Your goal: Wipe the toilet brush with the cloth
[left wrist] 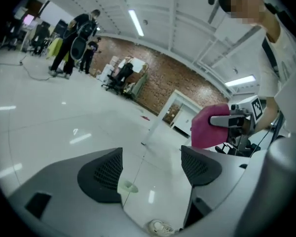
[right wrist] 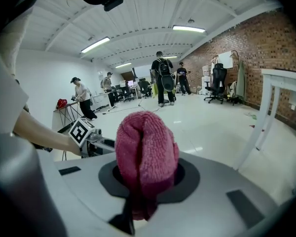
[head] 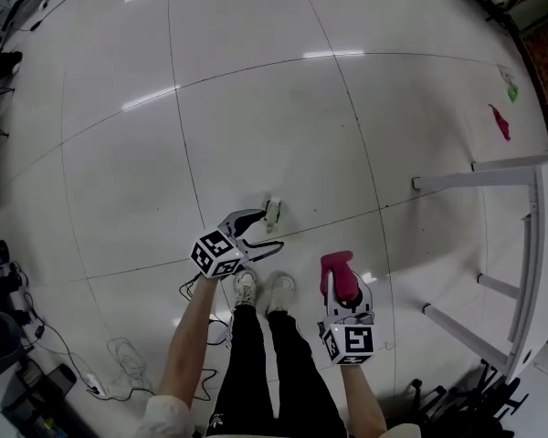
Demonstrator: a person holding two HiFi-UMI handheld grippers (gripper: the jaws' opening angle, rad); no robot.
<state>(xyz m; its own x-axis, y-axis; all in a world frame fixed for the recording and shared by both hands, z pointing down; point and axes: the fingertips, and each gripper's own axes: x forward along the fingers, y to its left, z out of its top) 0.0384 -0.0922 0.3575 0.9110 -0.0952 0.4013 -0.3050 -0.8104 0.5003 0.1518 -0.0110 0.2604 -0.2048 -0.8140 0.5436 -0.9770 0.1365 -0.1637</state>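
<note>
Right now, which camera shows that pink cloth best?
The right gripper view: the pink cloth fills its centre, clamped in the right gripper. The head view shows the cloth small from above; the left gripper view catches it sideways at the right.

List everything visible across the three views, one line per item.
floor: 1, white glossy tiles, throughout
cloth: 1, pink, clamped in right tool
small item: 1, pale green-white, floor ahead of left tool; too small to identify
table: 1, white, right side
scraps: 2, pink and green, floor far right
cables: several, floor lower left
office chair: 1, black, background
bystanders: several, background
shoes: 2, white, person's own
left tool: 1, grey, open, empty
right tool: 1, grey, shut on cloth
</note>
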